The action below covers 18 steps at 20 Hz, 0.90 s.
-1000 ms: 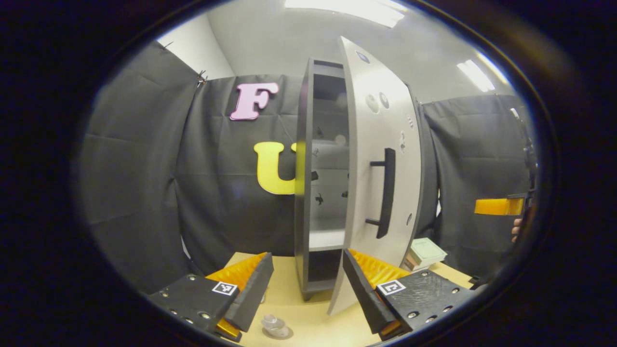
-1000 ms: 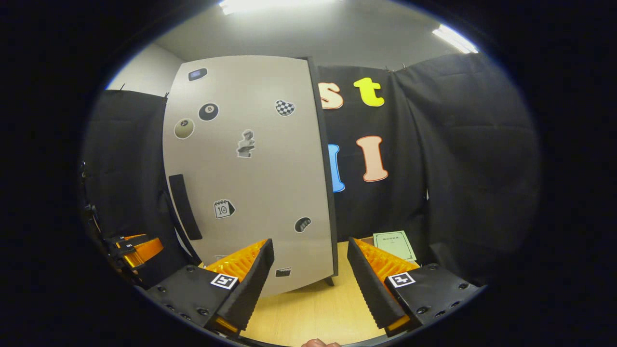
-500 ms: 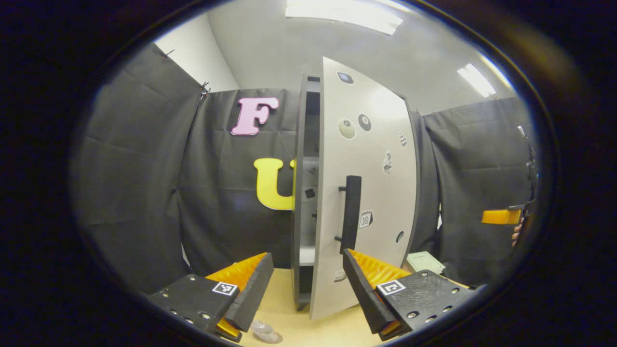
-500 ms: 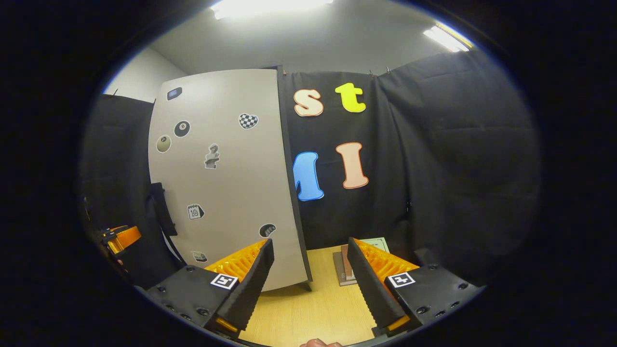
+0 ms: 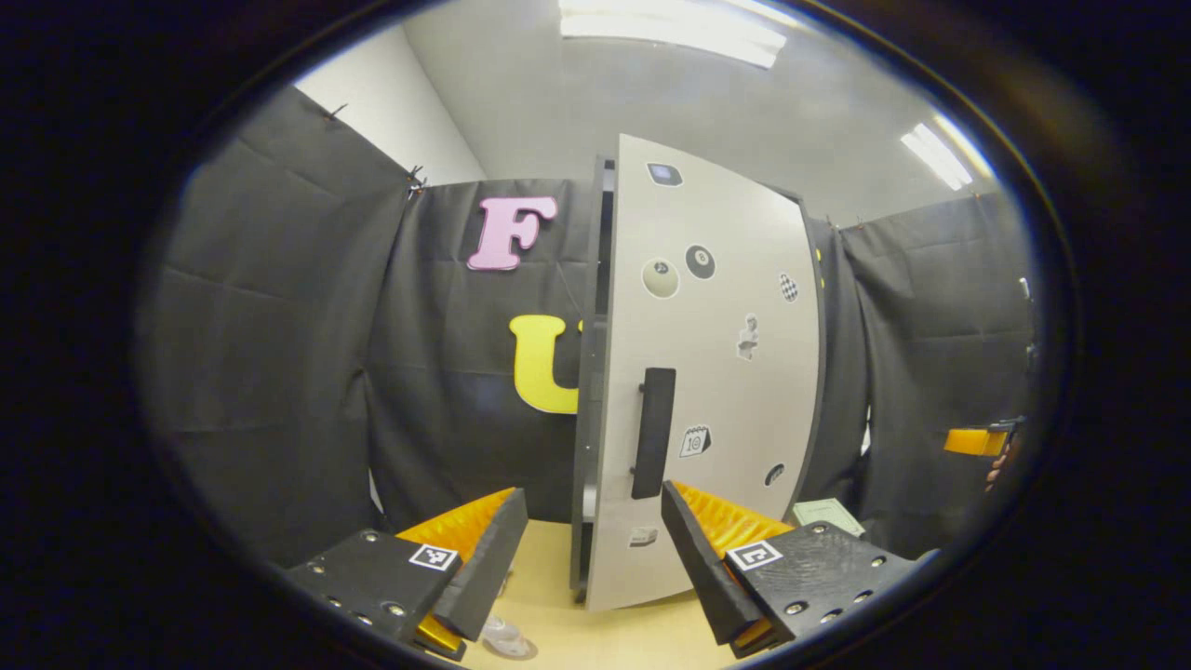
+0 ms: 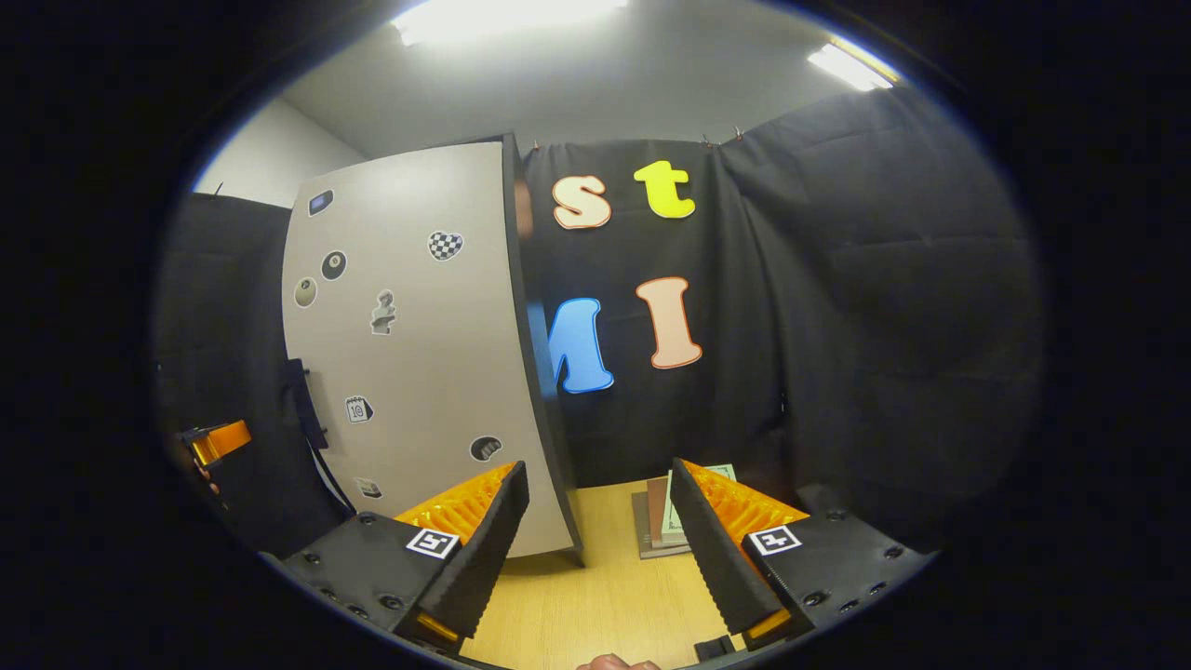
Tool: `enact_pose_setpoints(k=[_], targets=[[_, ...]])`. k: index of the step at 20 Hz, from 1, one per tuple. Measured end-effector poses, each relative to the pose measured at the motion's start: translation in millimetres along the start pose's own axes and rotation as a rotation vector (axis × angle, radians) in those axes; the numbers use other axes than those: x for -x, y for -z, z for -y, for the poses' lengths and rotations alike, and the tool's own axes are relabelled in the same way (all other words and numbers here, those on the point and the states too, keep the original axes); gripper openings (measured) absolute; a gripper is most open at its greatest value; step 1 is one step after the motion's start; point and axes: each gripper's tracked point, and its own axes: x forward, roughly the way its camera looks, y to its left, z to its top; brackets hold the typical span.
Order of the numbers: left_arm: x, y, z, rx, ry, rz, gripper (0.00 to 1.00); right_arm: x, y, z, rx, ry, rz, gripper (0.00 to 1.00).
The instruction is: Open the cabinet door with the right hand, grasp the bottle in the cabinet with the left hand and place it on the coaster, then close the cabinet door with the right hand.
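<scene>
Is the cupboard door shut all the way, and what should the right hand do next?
Not quite. In the left gripper view a dark gap shows beside the cabinet door, near its handle. The right gripper is open, apart from the door. Probably it should nudge the door's handle side gently until that gap closes.

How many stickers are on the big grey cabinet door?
8 on the grey cabinet door: blue rectangle at top, cream ball and black ball below it, checkered heart to their right, statue mid-door, calendar beside the black handle, dark oval lower right, small one near the bottom.
</scene>
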Motion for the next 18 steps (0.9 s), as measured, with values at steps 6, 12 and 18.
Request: enact_pose_setpoints(k=[6,12,18], targets=[[9,1,12,0.024,-0.035,-0.013,0.87,3,16,18,0.017,-0.077,-0.014,0.97],[34,7,28,0.034,-0.080,-0.021,0.87,-7,13,26,0.012,-0.114,-0.011,0.97],[42,0,19,-0.036,-0.123,-0.001,0.89,-37,12,8,0.018,-0.129,0.005,0.97]])
